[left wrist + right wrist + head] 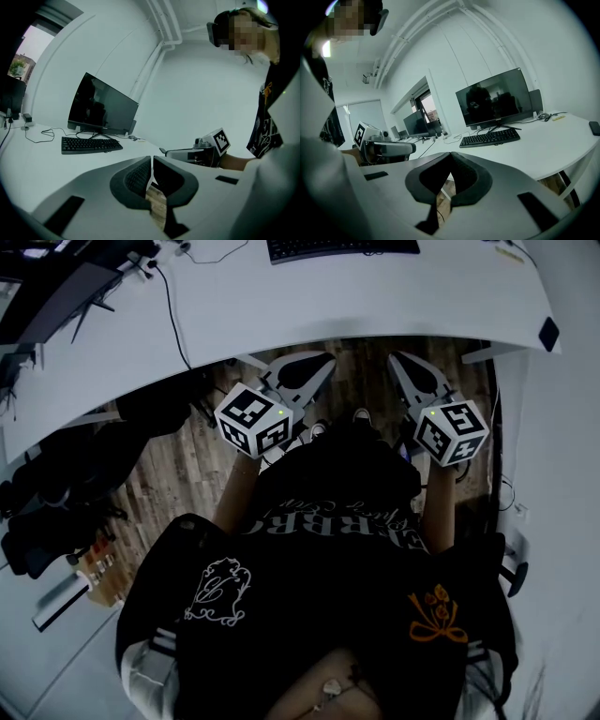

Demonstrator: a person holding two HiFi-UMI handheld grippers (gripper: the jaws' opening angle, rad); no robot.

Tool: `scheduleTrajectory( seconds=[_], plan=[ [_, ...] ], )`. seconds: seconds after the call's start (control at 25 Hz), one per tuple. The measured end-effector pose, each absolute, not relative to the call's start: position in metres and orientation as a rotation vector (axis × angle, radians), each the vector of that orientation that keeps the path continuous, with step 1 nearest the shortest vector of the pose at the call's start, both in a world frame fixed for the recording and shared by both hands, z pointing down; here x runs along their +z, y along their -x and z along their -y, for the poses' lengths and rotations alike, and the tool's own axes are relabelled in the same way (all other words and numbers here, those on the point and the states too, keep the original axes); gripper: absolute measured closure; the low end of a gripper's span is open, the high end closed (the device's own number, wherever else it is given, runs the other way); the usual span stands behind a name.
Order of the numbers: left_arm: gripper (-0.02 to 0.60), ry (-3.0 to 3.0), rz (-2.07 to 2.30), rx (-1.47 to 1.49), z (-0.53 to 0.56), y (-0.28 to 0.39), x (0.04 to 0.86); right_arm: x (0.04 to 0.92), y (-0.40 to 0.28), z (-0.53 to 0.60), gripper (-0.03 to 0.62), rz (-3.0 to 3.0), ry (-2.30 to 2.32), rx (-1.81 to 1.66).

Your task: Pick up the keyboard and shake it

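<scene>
Head view: two grippers, left gripper (317, 365) and right gripper (405, 367), both clenched on nothing; one black keyboard (342, 247) lying on the white desk (375, 306), well beyond the fingertips. Left gripper view: jaws pressed together, empty; keyboard far ahead-left of them, before one monitor (103, 110). Right gripper view: jaws closed, empty; keyboard far ahead-right.

Office, curved white desk (375, 306), dark monitor (494, 101), black keyboard (490, 137), trailing cables (173, 320), seemingly more screens (415, 124) behind, wood floor (178, 474)

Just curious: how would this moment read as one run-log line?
keyboard: on desk, untouched | left gripper: shut, empty | right gripper: shut, empty
</scene>
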State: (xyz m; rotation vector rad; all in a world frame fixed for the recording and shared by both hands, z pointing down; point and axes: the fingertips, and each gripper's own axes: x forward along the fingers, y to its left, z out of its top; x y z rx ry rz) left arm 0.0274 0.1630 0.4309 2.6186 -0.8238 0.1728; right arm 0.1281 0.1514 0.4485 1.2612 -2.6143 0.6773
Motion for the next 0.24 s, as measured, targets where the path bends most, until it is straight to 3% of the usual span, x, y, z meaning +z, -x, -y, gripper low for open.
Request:
scheduleTrajectory(
  seconds=[0.24],
  plan=[
    [0.551,-2.629,0.805,0.172,-0.1586,-0.0312,0.4310,0.4494,-0.1367,-0.1455,0.585,2.594,-1.287,0.662]
  ],
)
